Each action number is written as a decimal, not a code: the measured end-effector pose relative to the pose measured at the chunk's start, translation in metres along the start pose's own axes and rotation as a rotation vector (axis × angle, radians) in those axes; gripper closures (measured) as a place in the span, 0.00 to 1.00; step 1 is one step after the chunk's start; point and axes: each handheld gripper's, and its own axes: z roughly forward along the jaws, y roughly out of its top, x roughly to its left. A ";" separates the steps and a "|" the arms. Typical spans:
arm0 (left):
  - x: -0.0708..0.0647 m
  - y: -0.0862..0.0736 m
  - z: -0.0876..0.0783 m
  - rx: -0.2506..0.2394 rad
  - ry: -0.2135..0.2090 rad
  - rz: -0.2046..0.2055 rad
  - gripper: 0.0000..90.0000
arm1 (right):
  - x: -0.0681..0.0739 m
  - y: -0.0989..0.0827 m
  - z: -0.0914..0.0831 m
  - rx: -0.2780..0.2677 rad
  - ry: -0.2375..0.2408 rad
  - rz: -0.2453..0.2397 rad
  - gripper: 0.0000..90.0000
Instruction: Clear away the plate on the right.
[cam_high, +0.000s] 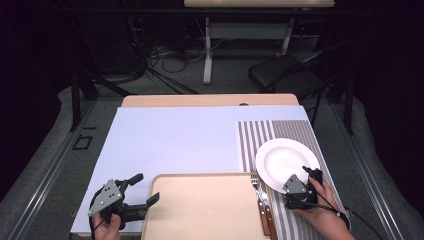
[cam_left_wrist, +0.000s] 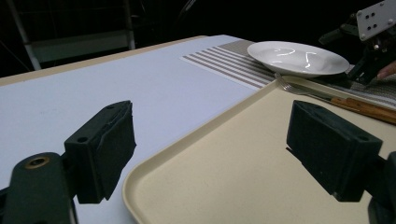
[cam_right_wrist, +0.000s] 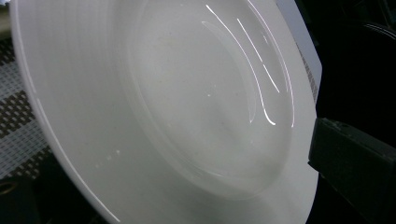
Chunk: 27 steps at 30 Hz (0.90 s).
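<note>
White china, a deep-rimmed plate, is seen on a striped placemat at the right side of the counter, which is covered by a pale lavender sheet. The plate's near right rim is met by the right gripper, held in the person's right hand. In the right gripper view the plate is shown very close, its rim running between the two black jaws: one jaw is seen at the right edge, the other is only a dark shape at the lower left corner. The jaws are spread about the rim, but whether they press on it cannot be told.

A beige tray is laid at the near middle of the counter, its right edge just beside the placemat. Between tray and plate, a fork and a wooden-handled knife are laid side by side on the placemat, handles toward the person.

The left gripper is held by the left hand at the tray's near left corner. Its jaws are spread wide apart, and nothing is pinched between them; in the left gripper view the tray's rounded corner is seen between them, one jaw over the lavender sheet and the other over the tray. The plate and the wooden knife handle are seen farther off in that view, with the right gripper beyond them.
</note>
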 end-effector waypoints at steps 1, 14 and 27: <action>0.000 0.000 0.000 0.001 0.000 0.000 0.17 | 0.001 0.000 0.000 0.002 -0.004 -0.001 0.04; 0.000 0.000 0.000 0.002 0.004 0.001 0.17 | 0.001 0.000 0.001 -0.011 -0.005 -0.006 0.12; 0.000 0.000 0.001 0.002 0.001 -0.001 0.17 | -0.001 0.000 0.002 -0.013 0.003 0.001 0.14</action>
